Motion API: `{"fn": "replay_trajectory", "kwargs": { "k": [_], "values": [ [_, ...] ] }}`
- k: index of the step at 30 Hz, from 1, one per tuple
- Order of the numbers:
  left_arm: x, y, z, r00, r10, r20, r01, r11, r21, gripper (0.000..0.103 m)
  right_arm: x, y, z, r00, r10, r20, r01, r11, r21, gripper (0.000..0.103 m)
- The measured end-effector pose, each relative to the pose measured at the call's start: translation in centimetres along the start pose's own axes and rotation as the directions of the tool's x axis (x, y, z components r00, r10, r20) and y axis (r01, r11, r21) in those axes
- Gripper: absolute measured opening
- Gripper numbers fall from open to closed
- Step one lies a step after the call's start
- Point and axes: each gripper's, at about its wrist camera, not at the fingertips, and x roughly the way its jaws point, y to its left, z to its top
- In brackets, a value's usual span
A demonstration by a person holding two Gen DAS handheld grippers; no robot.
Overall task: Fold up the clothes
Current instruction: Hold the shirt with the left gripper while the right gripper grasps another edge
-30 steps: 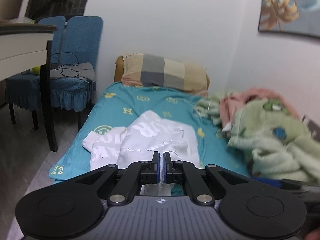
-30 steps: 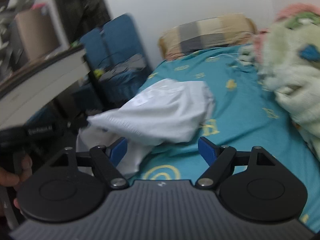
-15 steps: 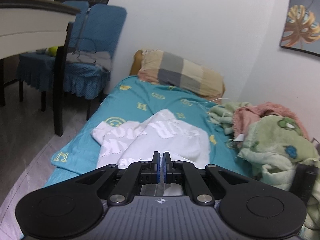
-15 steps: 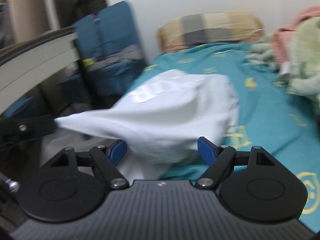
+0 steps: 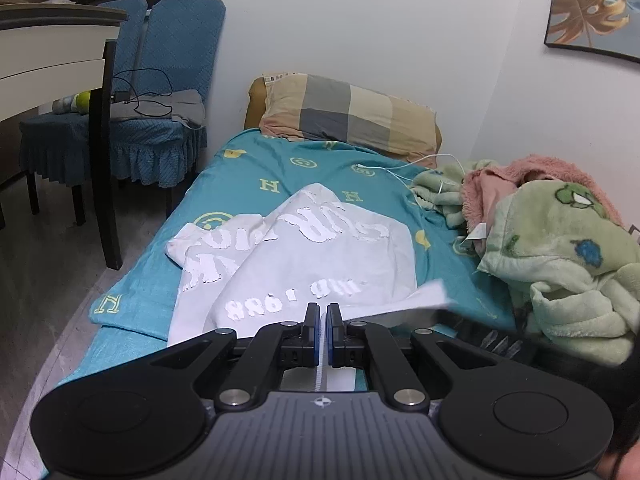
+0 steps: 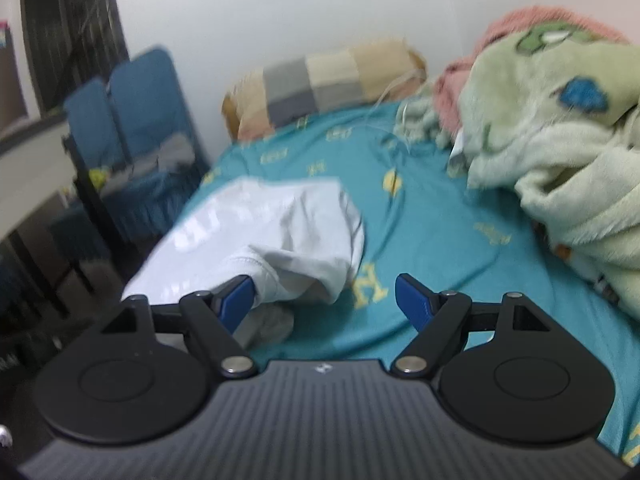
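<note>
On the teal bed sheet lies a white T-shirt with raised white lettering, crumpled and partly doubled over, near the bed's left edge. The left gripper has its blue-padded fingers pressed together on a strip of the shirt's white fabric. The right gripper holds its fingers wide apart; a bunched part of the shirt sits just ahead of the left finger, though the blur hides whether they touch. A checked pillow rests at the head, and a green blanket is heaped along the right side.
</note>
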Motion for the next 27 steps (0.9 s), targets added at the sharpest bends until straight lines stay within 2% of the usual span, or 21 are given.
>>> {"fn": "replay_trajectory", "kwargs": {
  "k": [3,5,6,7,9,10,11,12,13,15,17,20,23,25,27],
  "values": [
    [-0.3,0.2,0.1,1.000,0.004,0.011,-0.004,1.000,-0.019,0.004,1.6,0.7,-0.9,0.991,0.101,-0.087,-0.102,0.995,-0.009,0.079],
    [-0.4,0.3,0.1,1.000,0.013,0.012,-0.013,1.000,-0.028,0.004,2.5,1.2,-1.2,0.987,0.136,-0.091,-0.136,0.991,-0.003,0.079],
    [-0.4,0.4,0.1,1.000,0.017,0.009,-0.016,0.999,-0.032,0.004,2.8,1.3,-1.3,0.986,0.144,-0.081,-0.144,0.990,0.000,0.079],
    [-0.4,0.4,0.0,1.000,0.022,0.007,-0.022,0.999,-0.034,0.004,3.0,1.3,-1.2,0.987,0.143,-0.067,-0.144,0.990,-0.001,0.071],
    [-0.3,0.3,-0.2,0.999,0.035,0.002,-0.035,0.999,-0.029,0.004,3.1,1.2,-1.0,0.993,0.109,-0.038,-0.109,0.994,-0.007,0.068],
    [-0.2,0.2,-0.3,0.999,0.038,-0.003,-0.038,0.999,-0.026,0.004,3.2,0.8,-1.0,0.996,0.082,-0.030,-0.082,0.997,0.000,0.057],
    [-0.1,0.0,-0.5,0.999,0.043,-0.009,-0.043,0.999,-0.022,0.004,3.2,0.4,-0.9,0.998,0.057,-0.029,-0.056,0.998,0.013,0.051],
    [0.1,-0.3,-0.7,0.999,0.050,-0.015,-0.050,0.999,-0.018,0.004,3.2,-0.1,-0.8,0.999,0.044,-0.030,-0.043,0.999,0.031,0.040],
    [0.2,-0.5,-0.9,0.998,0.060,-0.020,-0.061,0.998,-0.009,0.004,3.3,-0.5,-0.7,0.999,0.042,-0.032,-0.041,0.998,0.054,0.024],
    [0.6,-1.1,-1.3,0.996,0.090,-0.028,-0.090,0.996,0.022,0.005,3.0,-0.9,-0.4,0.999,0.038,-0.017,-0.037,0.997,0.070,0.012],
    [1.0,-1.5,-1.8,0.993,0.111,-0.044,-0.109,0.993,0.044,0.006,2.5,-0.9,-0.1,0.999,0.041,0.008,-0.041,0.996,0.074,0.010],
    [1.2,-2.0,-2.4,0.989,0.131,-0.063,-0.126,0.989,0.081,0.019,1.7,-0.9,0.5,0.996,0.073,0.050,-0.076,0.994,0.073,0.009],
    [1.0,-3.4,-3.2,0.990,0.123,-0.074,-0.111,0.982,0.152,0.039,1.2,-1.4,1.3,0.990,0.127,0.053,-0.132,0.986,0.105,0.009],
    [0.8,-4.6,-3.9,0.989,0.130,-0.066,-0.113,0.969,0.218,0.055,1.0,-1.8,1.8,0.986,0.159,0.044,-0.164,0.977,0.134,0.009],
    [0.8,-5.8,-4.7,0.988,0.148,-0.050,-0.127,0.949,0.288,0.064,0.9,-2.3,2.2,0.983,0.182,0.039,-0.186,0.970,0.156,0.009]
  ]
}}
